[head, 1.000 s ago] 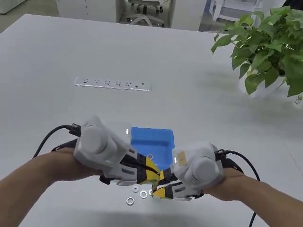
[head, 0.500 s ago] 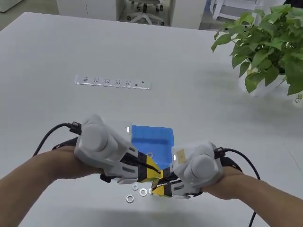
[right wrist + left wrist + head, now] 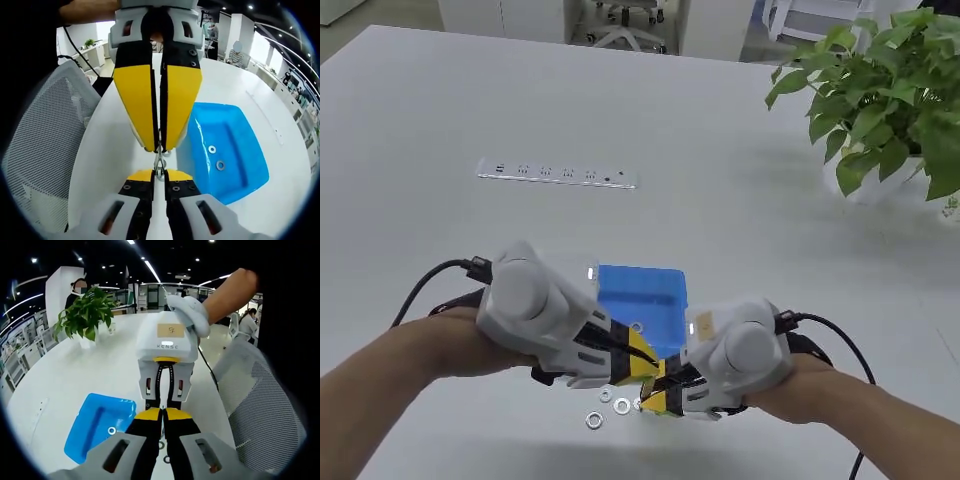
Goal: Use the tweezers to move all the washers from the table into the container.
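Observation:
A blue container [image 3: 642, 297] sits on the white table just beyond both grippers, and two washers [image 3: 212, 149] lie inside it. Several loose washers [image 3: 621, 407] rest on the table in front of it. My left gripper [image 3: 642, 358] and right gripper [image 3: 658, 399] meet tip to tip over those washers. In the right gripper view a thin pair of metal tweezers [image 3: 159, 161] runs between my right gripper [image 3: 159, 174] and the left gripper's [image 3: 159, 144] yellow jaws. Both sets of jaws are shut on it. The left gripper [image 3: 162, 414] faces the right gripper's white body [image 3: 166, 342].
A white power strip [image 3: 558, 177] lies farther back on the table. A potted plant [image 3: 890, 95] stands at the back right. A mesh office chair [image 3: 260, 405] is at the near table edge. Bare table [image 3: 440, 110] stretches to the left and behind.

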The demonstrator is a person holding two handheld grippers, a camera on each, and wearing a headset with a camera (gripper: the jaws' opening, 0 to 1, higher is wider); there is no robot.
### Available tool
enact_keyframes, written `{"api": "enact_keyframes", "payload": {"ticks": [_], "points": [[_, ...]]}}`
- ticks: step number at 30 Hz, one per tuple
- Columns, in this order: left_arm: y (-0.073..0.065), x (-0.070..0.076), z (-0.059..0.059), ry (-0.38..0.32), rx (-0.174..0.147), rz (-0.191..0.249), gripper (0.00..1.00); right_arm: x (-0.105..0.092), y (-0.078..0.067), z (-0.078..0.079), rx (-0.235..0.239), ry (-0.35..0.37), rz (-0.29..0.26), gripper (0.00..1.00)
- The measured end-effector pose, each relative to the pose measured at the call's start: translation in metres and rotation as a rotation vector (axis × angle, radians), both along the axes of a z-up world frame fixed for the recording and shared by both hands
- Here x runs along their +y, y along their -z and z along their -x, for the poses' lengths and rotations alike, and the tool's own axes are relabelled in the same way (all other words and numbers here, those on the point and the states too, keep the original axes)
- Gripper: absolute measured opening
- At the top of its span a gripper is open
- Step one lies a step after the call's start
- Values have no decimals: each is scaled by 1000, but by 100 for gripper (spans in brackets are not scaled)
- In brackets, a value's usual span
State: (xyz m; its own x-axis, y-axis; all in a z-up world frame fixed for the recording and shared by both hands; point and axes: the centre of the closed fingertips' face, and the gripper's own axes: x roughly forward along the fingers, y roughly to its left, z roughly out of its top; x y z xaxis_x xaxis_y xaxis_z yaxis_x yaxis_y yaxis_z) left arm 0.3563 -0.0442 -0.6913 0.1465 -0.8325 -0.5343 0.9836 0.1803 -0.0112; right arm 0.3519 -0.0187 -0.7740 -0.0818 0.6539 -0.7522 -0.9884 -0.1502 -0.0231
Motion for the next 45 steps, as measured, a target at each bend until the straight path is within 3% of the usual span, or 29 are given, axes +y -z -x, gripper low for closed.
{"api": "enact_keyframes", "payload": {"ticks": [10, 17, 26, 34, 45], "points": [[-1, 1, 0, -4, -6, -7, 6, 0, 0, -1, -2, 0, -1, 8], [-4, 3, 1, -12, 0, 3, 13, -2, -3, -1, -7, 3, 0, 8], [-9, 8, 1, -53, 15, 42, 28, -5, -10, 2, -19, -6, -3, 9], [-11, 19, 1, -124, 57, 69, 44, -5, -24, 7, -29, -13, -17, 9], [-14, 39, 4, -208, 59, 94, 63, -7, -48, 8, -47, -23, -34, 9]]}}
